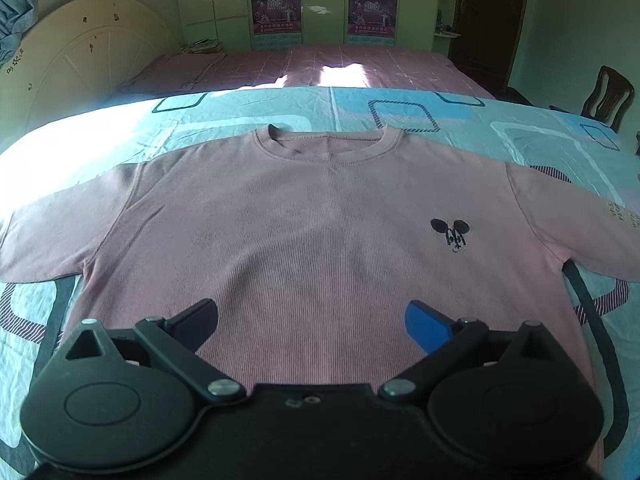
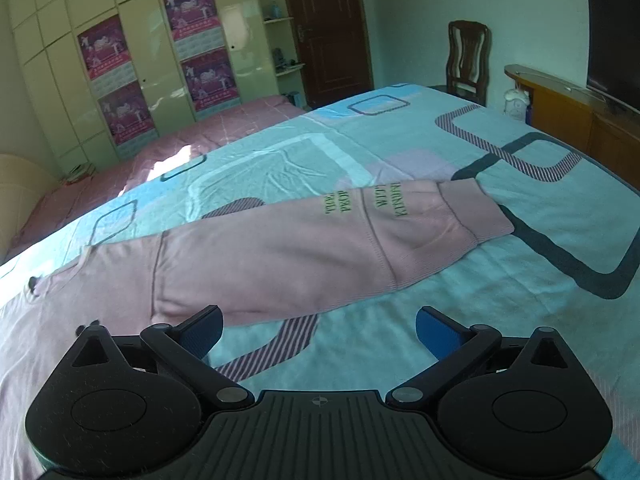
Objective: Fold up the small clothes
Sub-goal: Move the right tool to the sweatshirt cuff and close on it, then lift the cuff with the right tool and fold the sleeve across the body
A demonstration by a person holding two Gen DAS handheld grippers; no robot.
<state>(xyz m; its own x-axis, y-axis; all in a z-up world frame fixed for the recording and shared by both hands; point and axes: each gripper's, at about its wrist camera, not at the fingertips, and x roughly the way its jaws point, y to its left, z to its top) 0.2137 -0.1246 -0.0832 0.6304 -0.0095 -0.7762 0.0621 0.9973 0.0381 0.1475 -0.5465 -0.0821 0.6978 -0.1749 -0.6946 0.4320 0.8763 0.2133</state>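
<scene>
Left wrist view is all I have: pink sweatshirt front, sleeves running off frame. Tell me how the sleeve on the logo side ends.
Observer: That sleeve lies flat and straight, its ribbed cuff resting on the blue bedsheet.
Operator: Report the right gripper.
Observer: The right gripper is open, holding nothing, near the sleeve's underarm edge.
Operator: Name anything printed there.
Observer: Yellow lettering near the cuff, too small to read.

The left wrist view looks down close toward twelve o'clock over the pink sweatshirt [image 1: 304, 216]. The right wrist view faces its sleeve [image 2: 304, 248] at one o'clock; both share the wardrobe [image 1: 320, 4].
</scene>
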